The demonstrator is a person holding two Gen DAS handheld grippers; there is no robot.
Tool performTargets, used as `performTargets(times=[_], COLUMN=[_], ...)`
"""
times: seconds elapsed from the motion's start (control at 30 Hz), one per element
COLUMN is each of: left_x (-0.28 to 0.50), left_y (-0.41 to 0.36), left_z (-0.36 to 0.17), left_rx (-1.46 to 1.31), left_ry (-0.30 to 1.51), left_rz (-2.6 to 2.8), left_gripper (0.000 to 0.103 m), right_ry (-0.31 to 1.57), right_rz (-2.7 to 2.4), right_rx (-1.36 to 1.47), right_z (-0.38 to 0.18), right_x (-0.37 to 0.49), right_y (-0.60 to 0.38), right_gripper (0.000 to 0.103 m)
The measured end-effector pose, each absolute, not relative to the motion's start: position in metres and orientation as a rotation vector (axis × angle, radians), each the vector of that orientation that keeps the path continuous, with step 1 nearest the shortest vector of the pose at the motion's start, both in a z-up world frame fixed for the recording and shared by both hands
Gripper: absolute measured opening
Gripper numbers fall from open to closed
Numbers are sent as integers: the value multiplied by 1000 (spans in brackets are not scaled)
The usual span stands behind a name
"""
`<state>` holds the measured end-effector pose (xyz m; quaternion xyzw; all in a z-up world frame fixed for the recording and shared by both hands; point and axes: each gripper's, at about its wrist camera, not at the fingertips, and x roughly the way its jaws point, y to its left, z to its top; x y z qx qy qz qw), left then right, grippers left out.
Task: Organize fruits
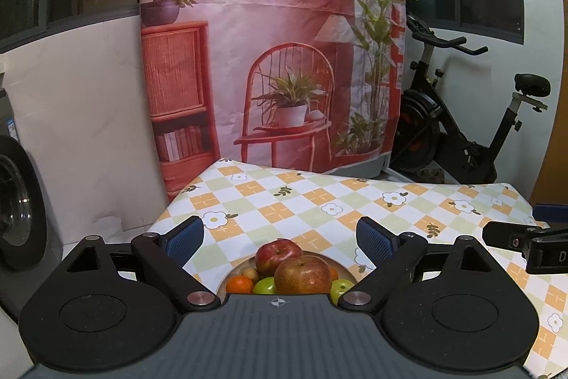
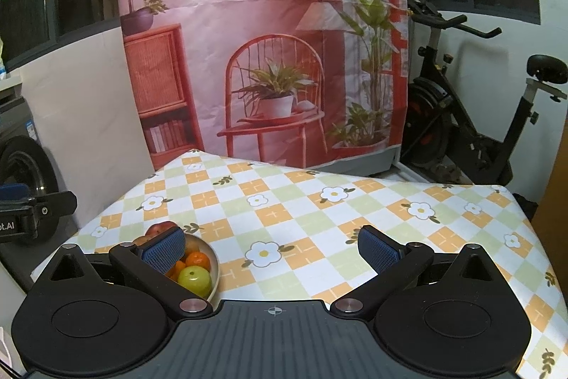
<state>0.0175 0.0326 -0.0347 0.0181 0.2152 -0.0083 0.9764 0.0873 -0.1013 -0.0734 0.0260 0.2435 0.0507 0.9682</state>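
Hovering over fruit bowl (image 1: 346, 267) on worktop (image 1: 319, 201); left tool (image 1: 280, 235), right tool (image 2: 271, 249) wide open, empty. Next: lower onto top apple (image 1: 302, 274).

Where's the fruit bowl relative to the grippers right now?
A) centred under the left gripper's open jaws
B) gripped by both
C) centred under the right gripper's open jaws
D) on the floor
A: in the left wrist view the bowl of fruit sits between the left gripper's spread fingers, untouched.

Left tool (image 1: 280, 237) and right tool (image 2: 271, 245), apparently both agape.
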Motion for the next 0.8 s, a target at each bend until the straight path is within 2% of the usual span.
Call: performTargets(times=[0.8], left_x=[21], left_y=[36], left_z=[-33], left_rx=[29], left_ry=[427], left_rz=[10], left_gripper=[95], right_ry=[493], right_rz=[101], right_rx=[56], right_z=[-73], right_x=[86], right_y=[-103], right_gripper=[103])
